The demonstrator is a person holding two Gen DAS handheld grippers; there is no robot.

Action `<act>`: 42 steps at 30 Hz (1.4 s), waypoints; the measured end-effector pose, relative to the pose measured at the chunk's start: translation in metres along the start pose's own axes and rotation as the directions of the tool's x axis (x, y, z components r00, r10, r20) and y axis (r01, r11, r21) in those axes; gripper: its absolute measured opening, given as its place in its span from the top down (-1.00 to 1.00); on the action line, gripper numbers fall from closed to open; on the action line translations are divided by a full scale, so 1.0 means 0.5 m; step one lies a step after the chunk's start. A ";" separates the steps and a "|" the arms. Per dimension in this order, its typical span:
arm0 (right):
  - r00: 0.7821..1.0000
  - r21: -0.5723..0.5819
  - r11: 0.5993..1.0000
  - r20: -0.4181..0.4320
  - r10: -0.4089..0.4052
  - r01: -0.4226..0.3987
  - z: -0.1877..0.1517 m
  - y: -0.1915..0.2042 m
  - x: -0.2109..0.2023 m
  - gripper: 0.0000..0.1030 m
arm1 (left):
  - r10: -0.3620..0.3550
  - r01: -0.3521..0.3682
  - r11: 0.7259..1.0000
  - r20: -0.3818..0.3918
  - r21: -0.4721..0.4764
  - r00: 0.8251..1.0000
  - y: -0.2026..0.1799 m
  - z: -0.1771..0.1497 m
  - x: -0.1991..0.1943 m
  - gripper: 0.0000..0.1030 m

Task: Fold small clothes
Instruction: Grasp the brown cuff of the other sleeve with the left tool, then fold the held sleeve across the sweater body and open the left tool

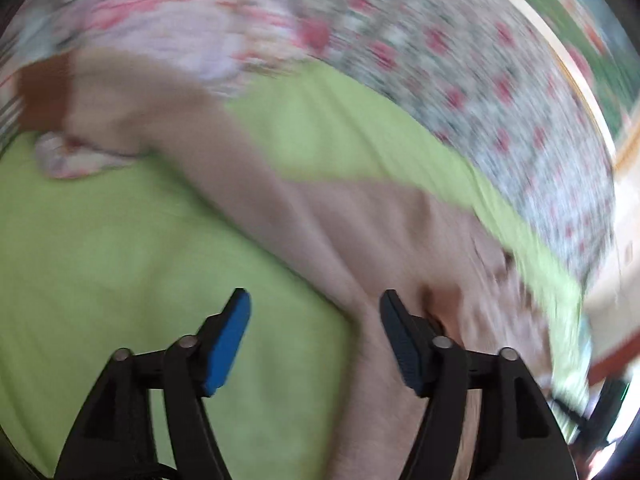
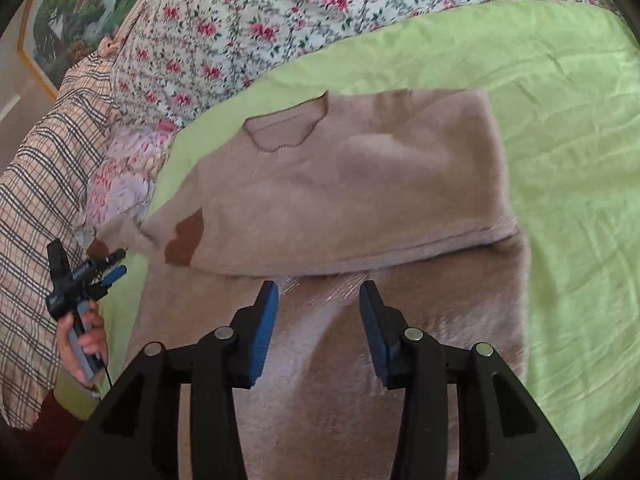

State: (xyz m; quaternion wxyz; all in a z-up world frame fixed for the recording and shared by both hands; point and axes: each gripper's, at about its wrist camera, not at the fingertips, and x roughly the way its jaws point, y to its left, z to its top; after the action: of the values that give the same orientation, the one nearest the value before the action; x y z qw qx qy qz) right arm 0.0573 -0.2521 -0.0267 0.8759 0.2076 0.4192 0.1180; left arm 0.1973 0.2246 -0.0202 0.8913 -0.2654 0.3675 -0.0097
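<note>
The right tool (image 2: 319, 300) hangs with its jaws apart and empty over the near half of the tan sweater (image 2: 360, 184), which lies folded across itself on the bed's green sheet (image 2: 560, 160). Beyond it sit a floral pillow (image 2: 240, 20) and a plaid cloth (image 2: 44, 168). Only this view shows the left tool (image 2: 114, 264) from outside, in a hand (image 2: 82, 340) at the sweater's left sleeve. The left view is blurred: that tool (image 1: 315, 308) is spread wide, nothing gripped, the sweater (image 1: 360, 240) under its right finger.
</note>
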 end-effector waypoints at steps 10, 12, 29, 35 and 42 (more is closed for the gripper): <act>0.998 -0.011 0.999 -0.048 0.031 -0.032 -0.003 0.038 0.045 0.15 | -0.113 0.156 0.881 0.121 -0.446 0.986 0.267 0.152 0.065 -0.55; 0.998 -0.013 0.999 -0.051 0.034 -0.035 -0.004 0.044 0.047 0.15 | -0.108 0.163 0.860 0.139 -0.484 0.984 0.296 0.167 0.083 -0.54; 0.998 -0.009 0.998 -0.010 0.054 -0.054 -0.014 0.043 0.002 0.15 | -0.113 0.153 0.980 0.277 -0.130 0.954 0.075 0.186 -0.051 0.96; 0.998 0.014 0.998 0.019 0.064 -0.064 -0.026 0.030 -0.031 0.15 | -0.260 0.249 0.966 0.243 0.074 0.934 -0.121 0.119 -0.062 0.96; 0.997 0.069 0.996 0.054 0.052 -0.056 -0.040 -0.011 -0.064 0.15 | -0.356 0.331 0.894 0.028 0.301 0.934 -0.345 -0.016 0.024 0.96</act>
State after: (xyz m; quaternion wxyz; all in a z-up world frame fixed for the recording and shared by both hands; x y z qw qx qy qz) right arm 0.0219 -0.2637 -0.0189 0.8752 0.2527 0.3943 0.1212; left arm 0.2316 0.0702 0.0502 0.9191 -0.1919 0.2725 -0.2101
